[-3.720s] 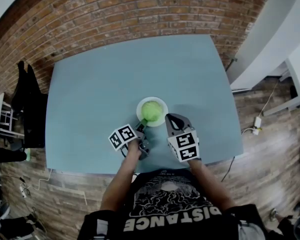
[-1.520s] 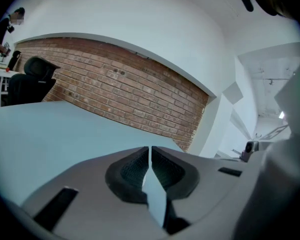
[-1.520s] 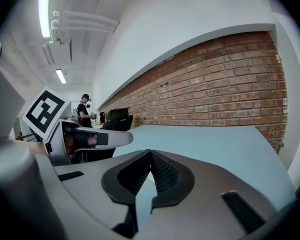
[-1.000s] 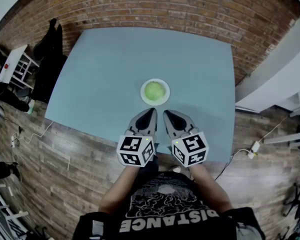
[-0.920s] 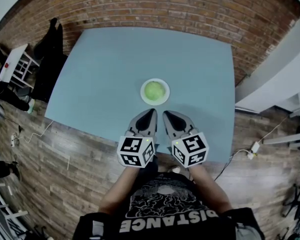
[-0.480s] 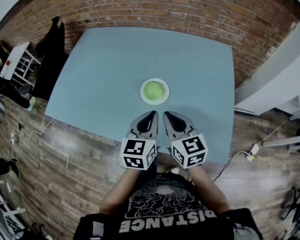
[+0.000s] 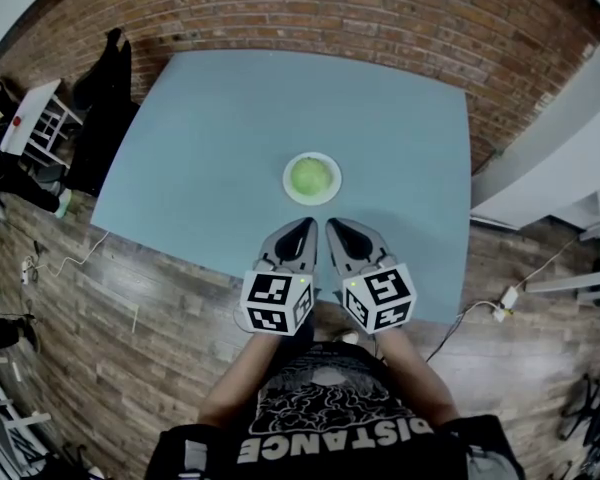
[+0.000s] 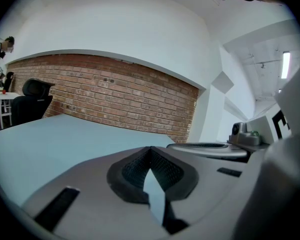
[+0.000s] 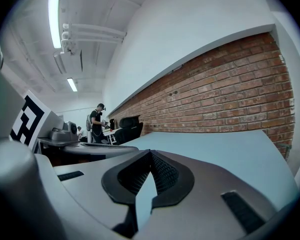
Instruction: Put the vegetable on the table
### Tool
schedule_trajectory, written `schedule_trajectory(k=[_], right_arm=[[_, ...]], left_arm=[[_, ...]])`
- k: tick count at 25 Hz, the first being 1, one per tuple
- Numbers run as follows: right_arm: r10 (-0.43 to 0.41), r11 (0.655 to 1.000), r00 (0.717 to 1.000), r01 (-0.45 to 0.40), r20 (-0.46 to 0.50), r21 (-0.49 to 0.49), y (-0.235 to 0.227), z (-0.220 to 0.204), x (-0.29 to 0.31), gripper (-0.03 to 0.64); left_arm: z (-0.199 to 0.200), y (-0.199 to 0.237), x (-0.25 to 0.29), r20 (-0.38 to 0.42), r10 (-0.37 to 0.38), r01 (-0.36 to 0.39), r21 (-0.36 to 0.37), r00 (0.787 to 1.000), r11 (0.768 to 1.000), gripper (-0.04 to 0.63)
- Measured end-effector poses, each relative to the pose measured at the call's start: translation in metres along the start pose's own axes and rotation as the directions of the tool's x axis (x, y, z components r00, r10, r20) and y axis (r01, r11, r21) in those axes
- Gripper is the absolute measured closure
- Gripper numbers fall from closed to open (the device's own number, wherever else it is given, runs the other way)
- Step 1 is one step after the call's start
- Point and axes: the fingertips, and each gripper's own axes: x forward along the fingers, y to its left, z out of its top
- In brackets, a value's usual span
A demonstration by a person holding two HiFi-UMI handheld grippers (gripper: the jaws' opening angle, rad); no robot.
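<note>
A round green vegetable (image 7: 311, 176) sits on a small white plate (image 7: 326, 194) near the middle of the blue-grey table (image 7: 210, 138). Both grippers hover side by side over the table's near edge, just short of the plate. My left gripper (image 7: 303, 227) is shut with nothing in it, and its tips (image 8: 150, 148) meet. My right gripper (image 7: 336, 226) is likewise shut and empty, tips (image 9: 150, 152) touching. Neither gripper view shows the vegetable, only the table top (image 8: 45, 141) and the brick wall beyond.
A brick wall (image 7: 330, 8) runs along the table's far side. A black chair with clothes (image 7: 102, 98) and a white shelf (image 7: 25, 118) stand at the left, white furniture (image 7: 570, 138) at the right. A person (image 9: 96, 124) stands far off by desks.
Since 3.7 s ago the left gripper has drawn back from the plate to the table's near edge beside the right one. Over the last second both grippers have barely moved.
</note>
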Motion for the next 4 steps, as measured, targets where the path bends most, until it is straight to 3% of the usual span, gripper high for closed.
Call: schedule_trajectory(k=[4], right_arm=[[0.004,1.000,1.000,-0.004,0.004,0.003,0.0021,0.0022,0.0037,0.607]], left_arm=[[0.0018,0.0031,0.0004,0.002,0.000,0.000,0.002,1.000,1.000,0.595]])
